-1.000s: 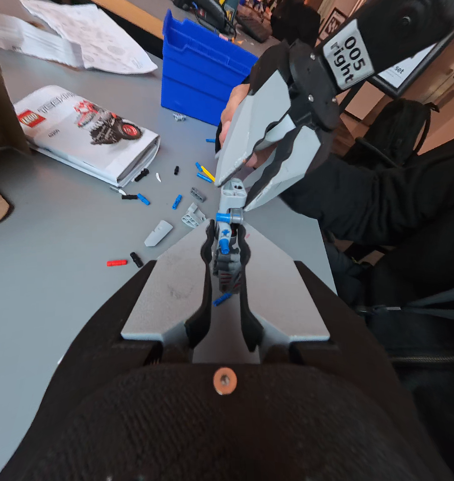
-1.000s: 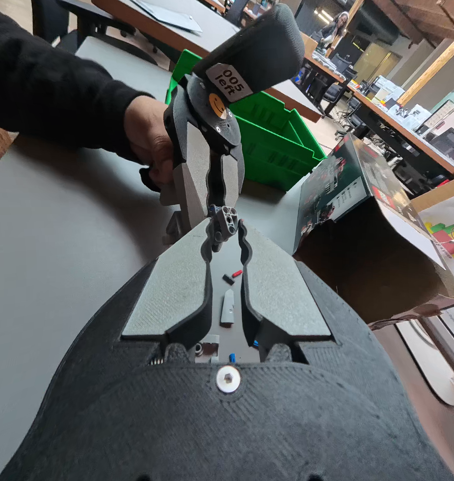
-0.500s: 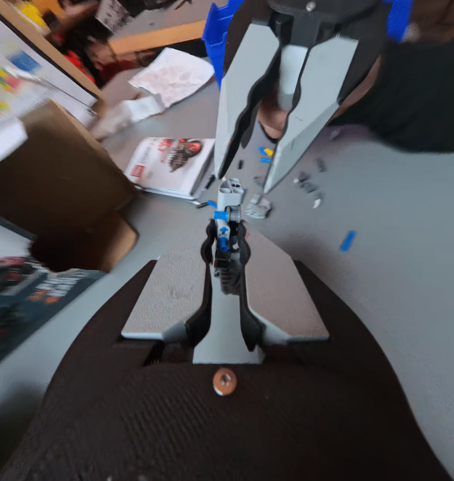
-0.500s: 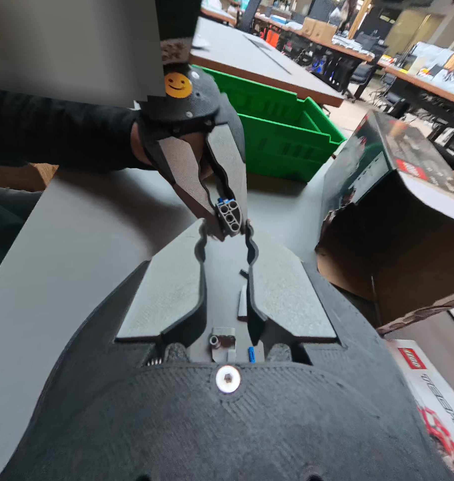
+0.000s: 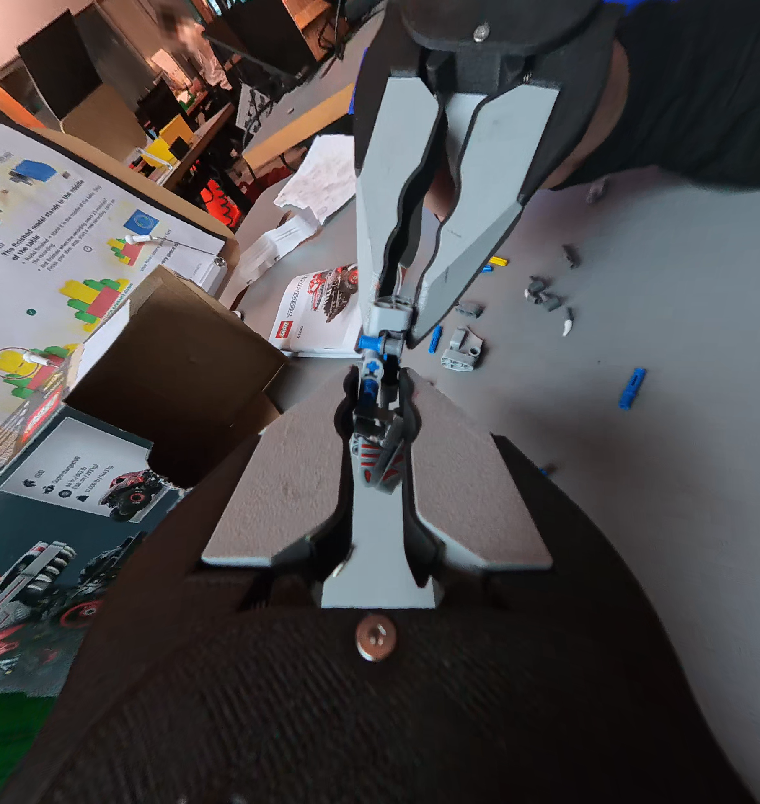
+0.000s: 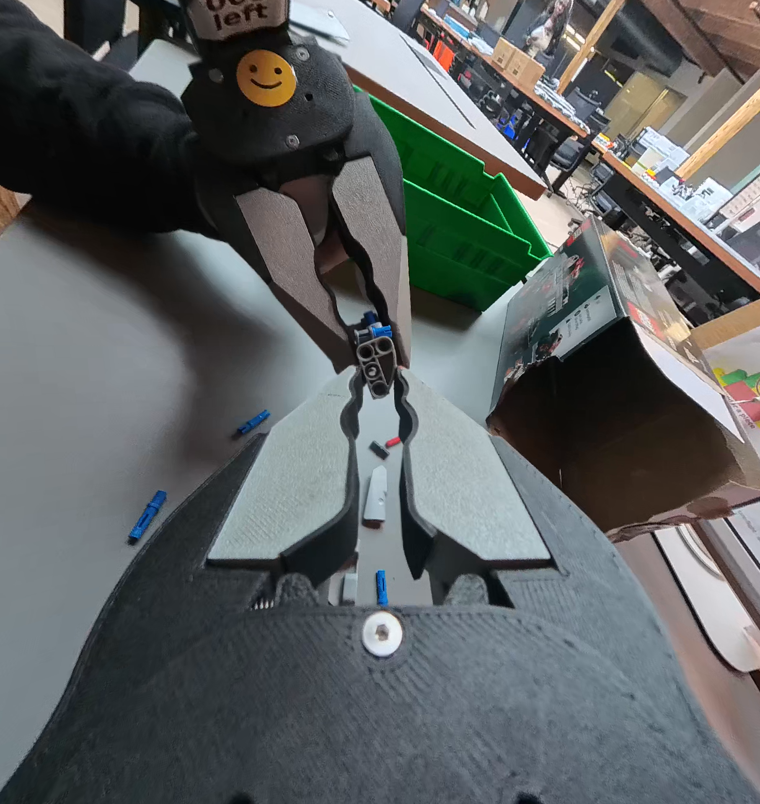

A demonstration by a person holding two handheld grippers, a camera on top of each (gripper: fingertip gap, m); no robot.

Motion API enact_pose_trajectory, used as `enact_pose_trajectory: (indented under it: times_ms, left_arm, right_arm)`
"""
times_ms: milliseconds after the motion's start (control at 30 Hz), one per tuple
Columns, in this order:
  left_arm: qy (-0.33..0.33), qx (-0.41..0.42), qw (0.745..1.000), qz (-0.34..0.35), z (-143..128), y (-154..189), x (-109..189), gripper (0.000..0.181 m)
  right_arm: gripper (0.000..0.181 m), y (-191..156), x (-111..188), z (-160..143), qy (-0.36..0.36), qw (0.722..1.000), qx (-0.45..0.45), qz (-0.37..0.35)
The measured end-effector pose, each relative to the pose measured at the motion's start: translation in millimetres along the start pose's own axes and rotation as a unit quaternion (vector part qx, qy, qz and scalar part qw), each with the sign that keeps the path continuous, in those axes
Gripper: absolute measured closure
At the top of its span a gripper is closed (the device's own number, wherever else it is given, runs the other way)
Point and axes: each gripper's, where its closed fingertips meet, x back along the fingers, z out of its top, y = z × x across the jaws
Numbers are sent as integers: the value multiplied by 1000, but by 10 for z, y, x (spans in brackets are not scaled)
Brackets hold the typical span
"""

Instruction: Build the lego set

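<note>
The grey table (image 5: 630,500) carries the most. Only the right wrist view shows the green bin (image 6: 456,217) at 1 o'clock; only the left wrist view shows the manual (image 5: 317,313) at 11 o'clock and the paper sheets (image 5: 321,182) beyond it. The torn carton (image 6: 609,413) sits at 3 o'clock in the right wrist view, at 9 o'clock in the left.

The left gripper (image 5: 376,391) is pinched on the lego build (image 5: 376,435), held above the table at centre. The right gripper (image 6: 376,378) meets it tip to tip, its tips on either side of the grey beam (image 6: 374,365) at the build's top end; they look to be touching it, but a firm grip cannot be told.

The build's red-striped lower part shows only in the left wrist view; the beam's holes show only in the right.

Loose blue pins (image 5: 628,387) and grey parts (image 5: 461,348) lie at 2 o'clock. A white panel (image 6: 376,494) shows between the right fingers (image 6: 291,478), partly hidden.
</note>
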Motion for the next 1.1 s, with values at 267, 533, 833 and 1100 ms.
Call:
enact_pose_trajectory:
  times_ms: [267,533,833,1100]
  left_arm:
    - [-29,29,999,-15,-103,-13,3,167]
    - [-47,35,998,-39,-139,95,-47,168]
    - [-11,54,997,-60,-56,78,37,168]
    - [7,45,997,-56,-8,55,92,175]
  right_arm:
    - [173,30,-21,-191,-51,999,-7,-5]
    - [159,-99,-146,-188,-69,994,78,-15]
    - [168,-50,-82,-174,-62,995,71,-20]
    - [168,-49,-58,-149,-50,997,53,-15]
